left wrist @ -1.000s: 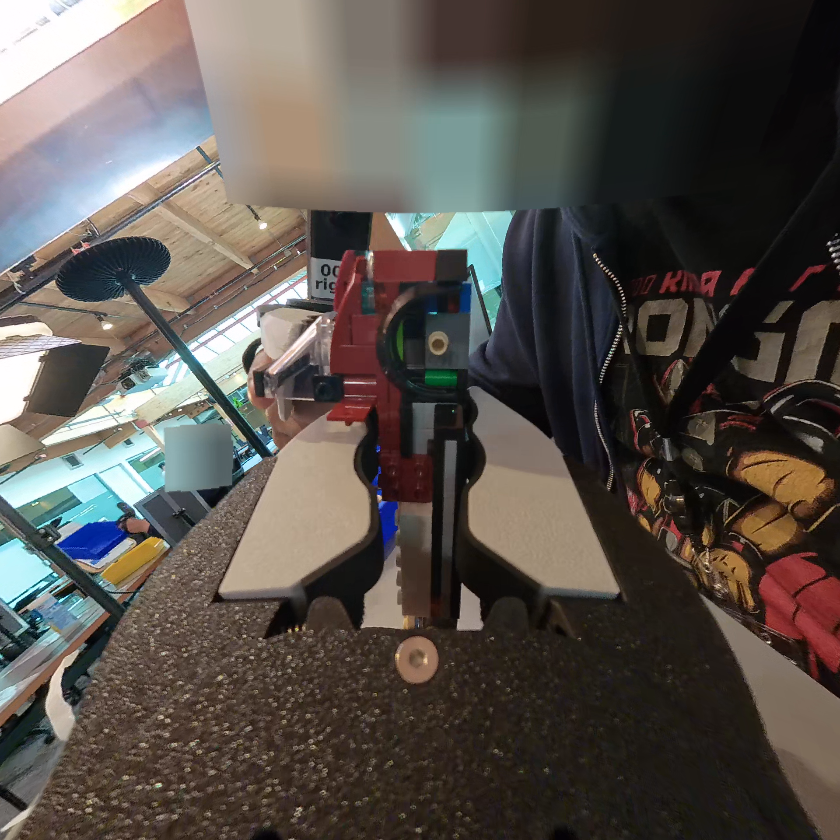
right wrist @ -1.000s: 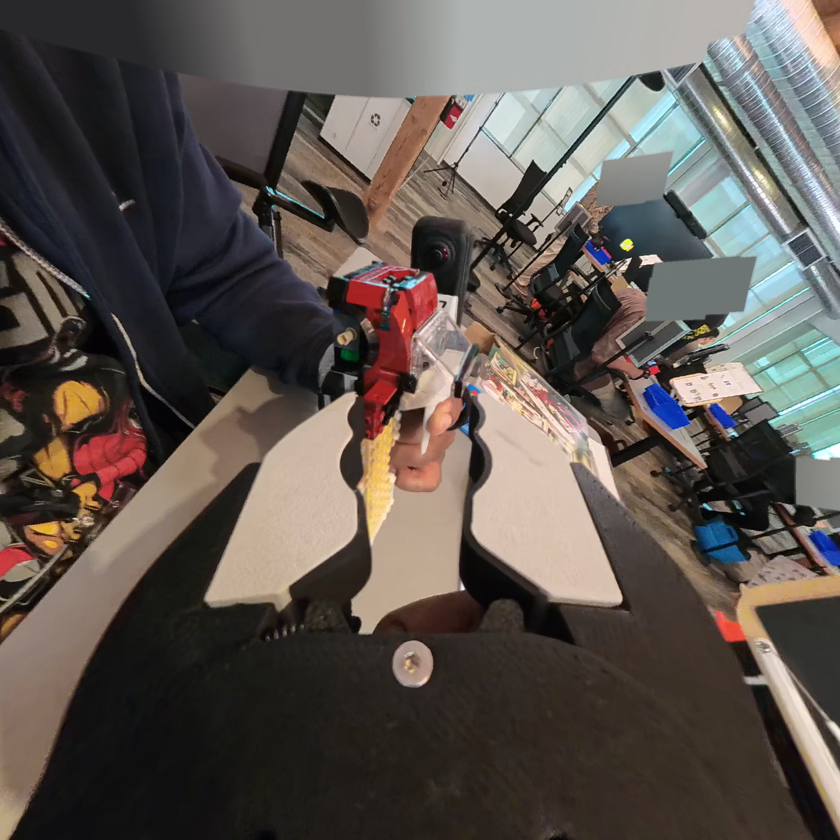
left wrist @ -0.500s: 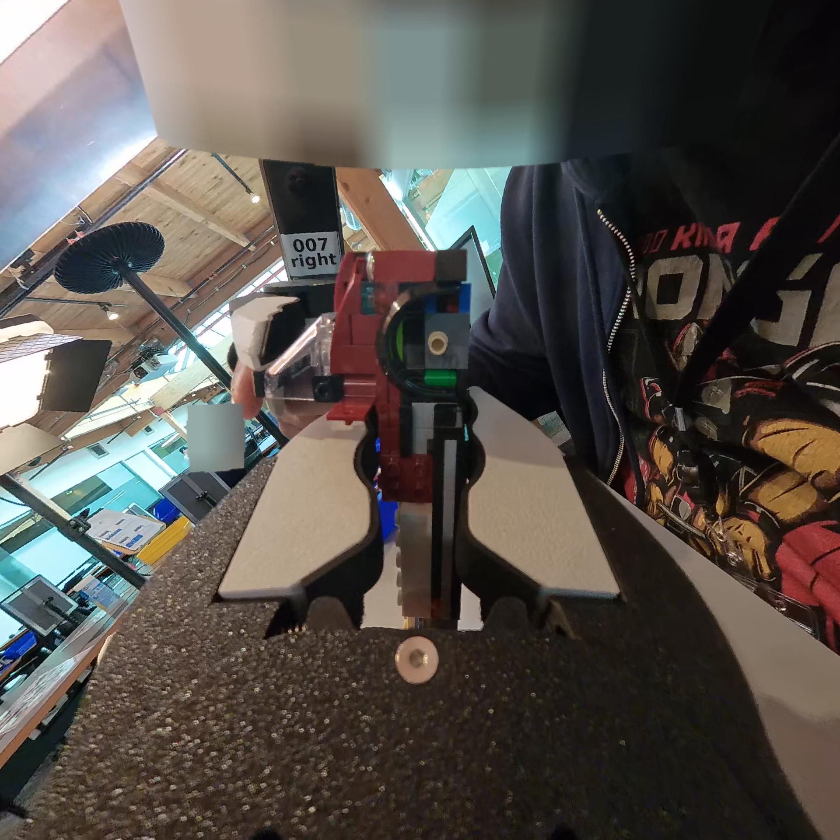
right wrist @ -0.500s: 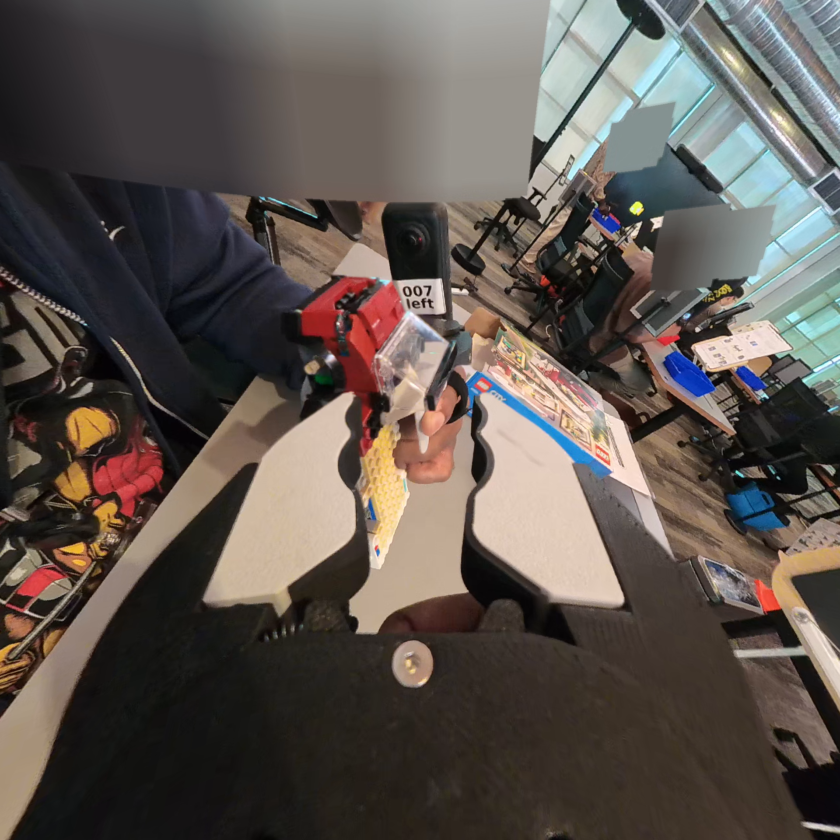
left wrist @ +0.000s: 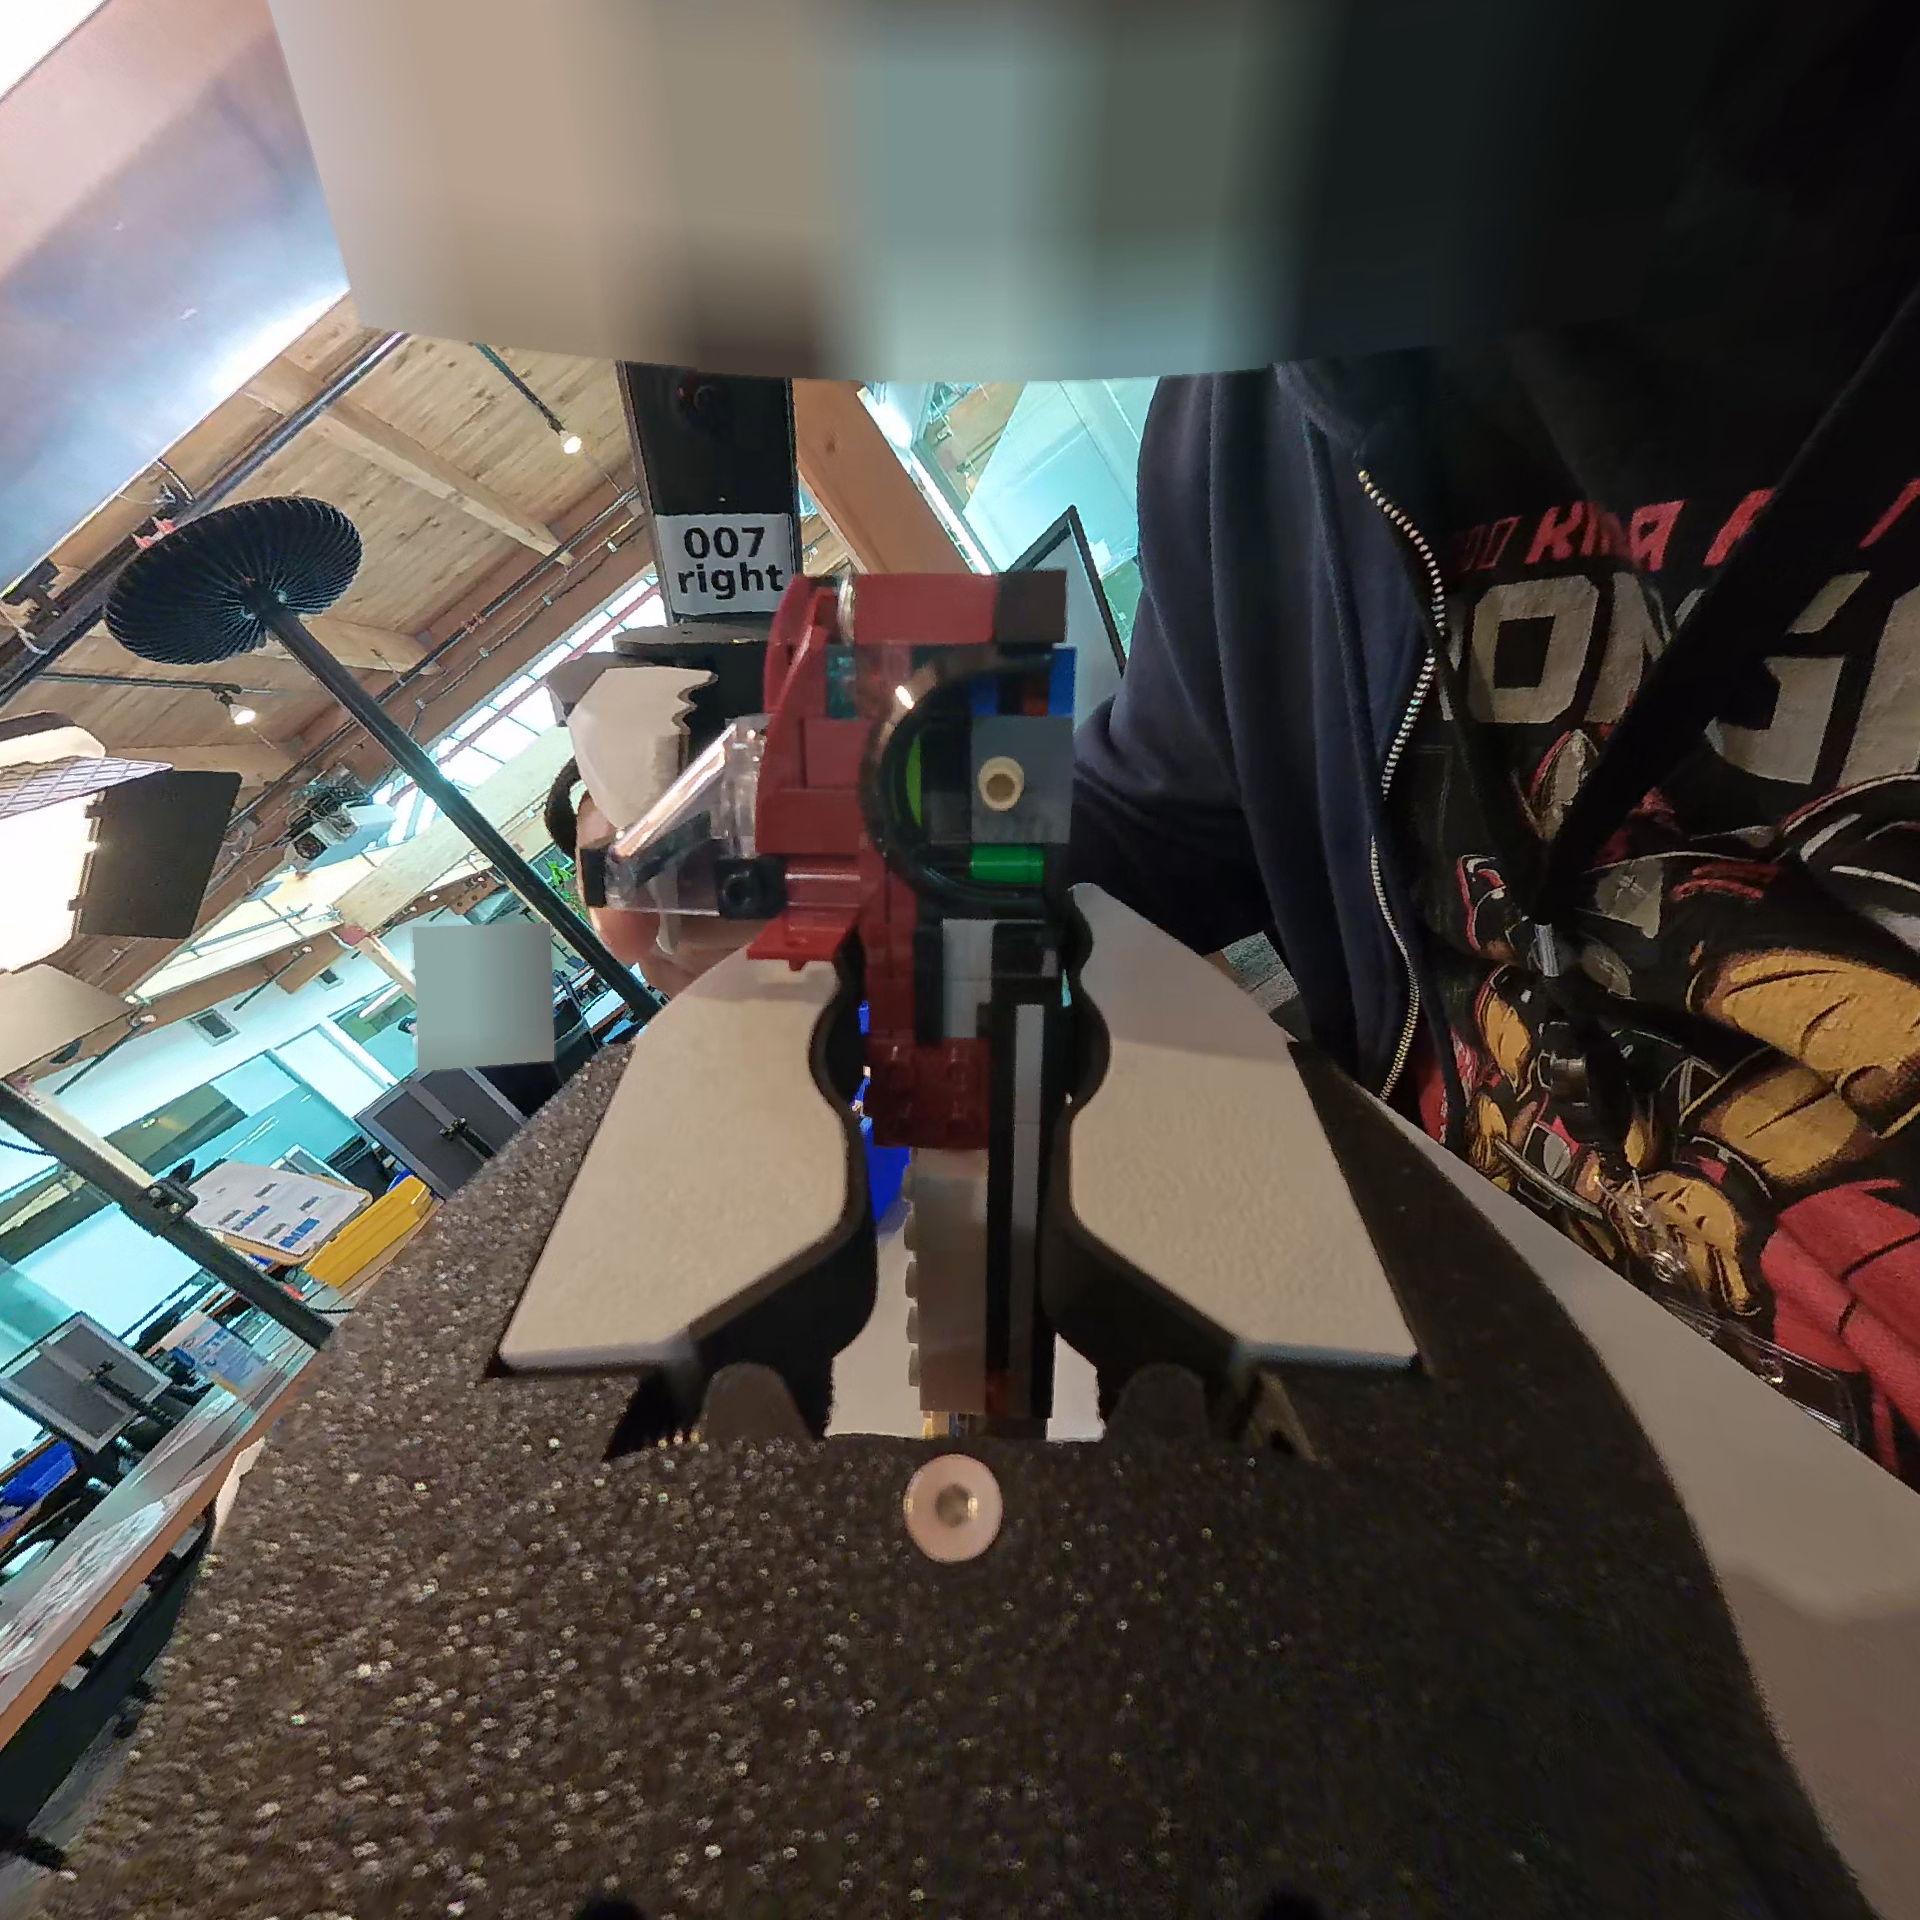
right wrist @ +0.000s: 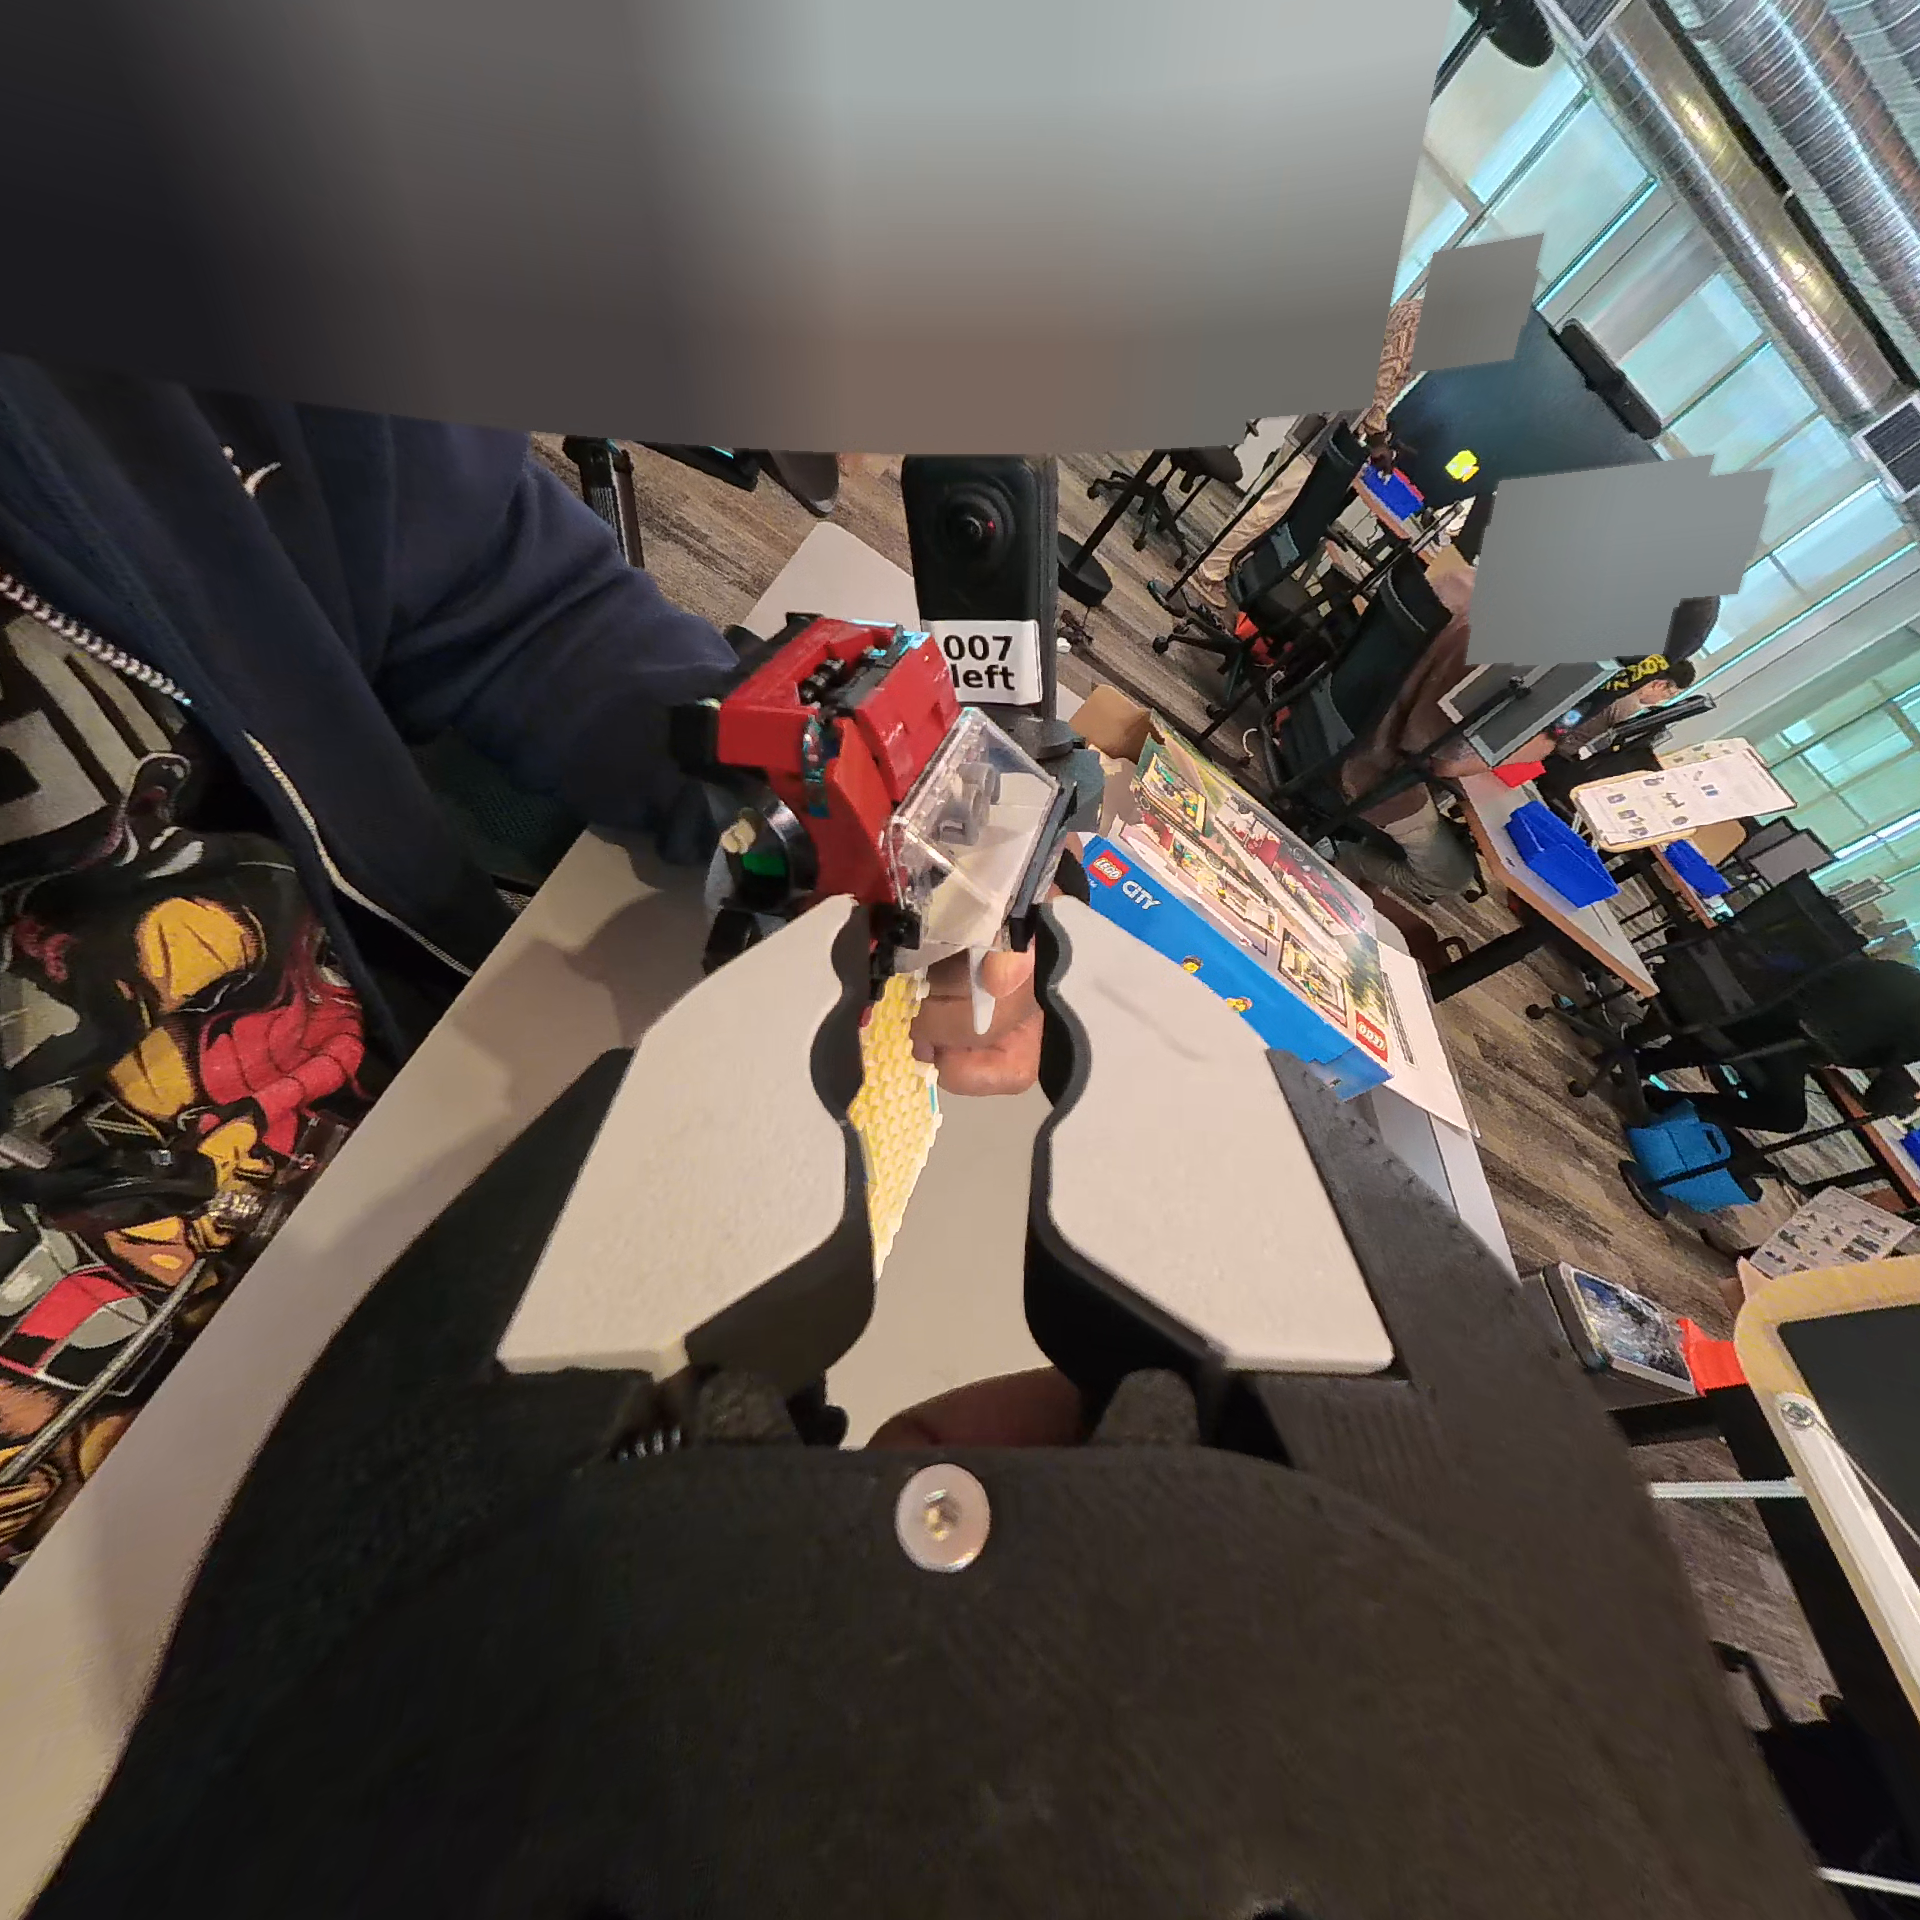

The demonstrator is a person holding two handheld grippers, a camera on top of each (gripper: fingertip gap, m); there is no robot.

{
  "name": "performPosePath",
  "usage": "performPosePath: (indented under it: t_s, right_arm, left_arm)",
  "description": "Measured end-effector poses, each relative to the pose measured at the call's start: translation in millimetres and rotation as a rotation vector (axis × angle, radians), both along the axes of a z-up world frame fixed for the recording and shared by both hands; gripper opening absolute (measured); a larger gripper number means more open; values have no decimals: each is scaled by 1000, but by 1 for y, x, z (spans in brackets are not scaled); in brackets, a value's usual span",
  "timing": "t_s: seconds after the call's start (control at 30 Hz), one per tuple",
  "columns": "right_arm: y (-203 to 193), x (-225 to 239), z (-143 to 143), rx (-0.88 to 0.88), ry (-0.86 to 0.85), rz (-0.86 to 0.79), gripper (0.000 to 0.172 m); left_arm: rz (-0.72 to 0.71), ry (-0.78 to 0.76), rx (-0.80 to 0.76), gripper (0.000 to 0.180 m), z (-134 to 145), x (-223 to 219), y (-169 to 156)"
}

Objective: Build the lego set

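Left claw (left wrist: pixel 961 997) pinches the brick model (left wrist: pixel 935 831): both pads sit tight against the sides of its lower slab, with the dark red cab and clear windshield (left wrist: pixel 686 821) sticking out past the fingertips. Model is held up in the air, in front of the person's dark hoodie (left wrist: pixel 1247 727), not resting on the desk (right wrist: pixel 488 1039).

Right claw (right wrist: pixel 940 935) is closed around the windshield end of the same model (right wrist: pixel 862 758). Its fingertips (right wrist: pixel 790 945) flank the clear windshield (right wrist: pixel 971 821) and the black trim at its edges; looks like contact on both sides, slightly blurred. The yellow studded base (right wrist: pixel 894 1122) runs down between the right claw's fingers, closer to the left one. A hand (right wrist: pixel 982 1039) shows just behind the gap.

Around it: grey desk below, a blue toy box (right wrist: pixel 1247 935) lying flat on its far right part. Office chairs (right wrist: pixel 1351 665) and other desks with blue bins (right wrist: pixel 1558 852) further back.
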State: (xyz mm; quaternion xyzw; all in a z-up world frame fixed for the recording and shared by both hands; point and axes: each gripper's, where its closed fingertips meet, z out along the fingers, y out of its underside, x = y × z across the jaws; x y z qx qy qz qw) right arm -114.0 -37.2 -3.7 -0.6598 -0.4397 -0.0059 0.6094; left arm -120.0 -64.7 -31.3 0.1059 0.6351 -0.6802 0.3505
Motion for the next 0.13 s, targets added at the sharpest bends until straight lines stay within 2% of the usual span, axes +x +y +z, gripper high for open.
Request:
performPosePath:
  t_s: [0.13]
  right_arm:
    - [-1,-2,0,15,-28,0,30]
  left_arm:
    - [-8,-8,4,34,-1,-2,-1]
